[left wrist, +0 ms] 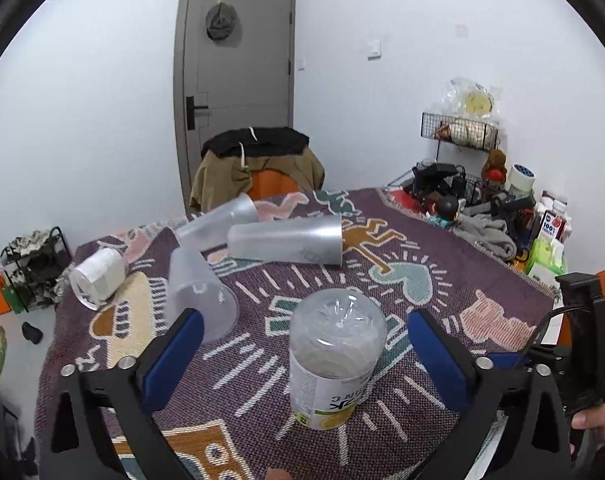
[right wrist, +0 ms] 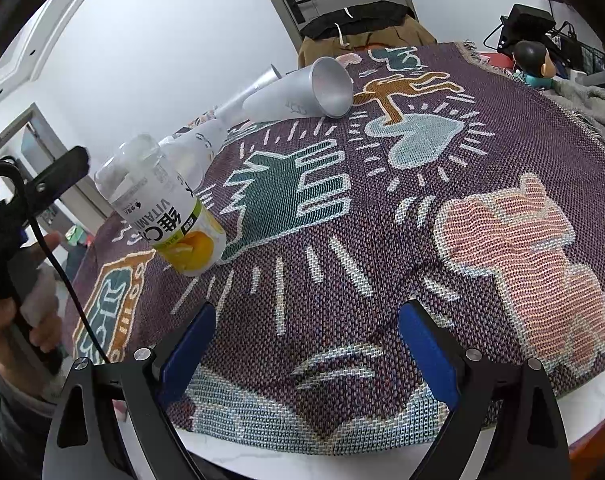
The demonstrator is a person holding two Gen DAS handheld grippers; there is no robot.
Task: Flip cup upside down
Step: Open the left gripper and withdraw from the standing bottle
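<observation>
A clear cup with a yellow-and-white label stands upside down on the patterned cloth, its closed base up. It sits between the blue pads of my left gripper, which is open and not touching it. The same cup shows at the left of the right wrist view. My right gripper is open and empty above the cloth near the table's front edge. Three frosted cups lie on their sides further back: one, one behind it, one near my left pad.
A clear cup with a white label lies at the table's left edge. A chair draped with clothes stands behind the table before a grey door. Clutter, wire baskets and cartons fill the back right corner.
</observation>
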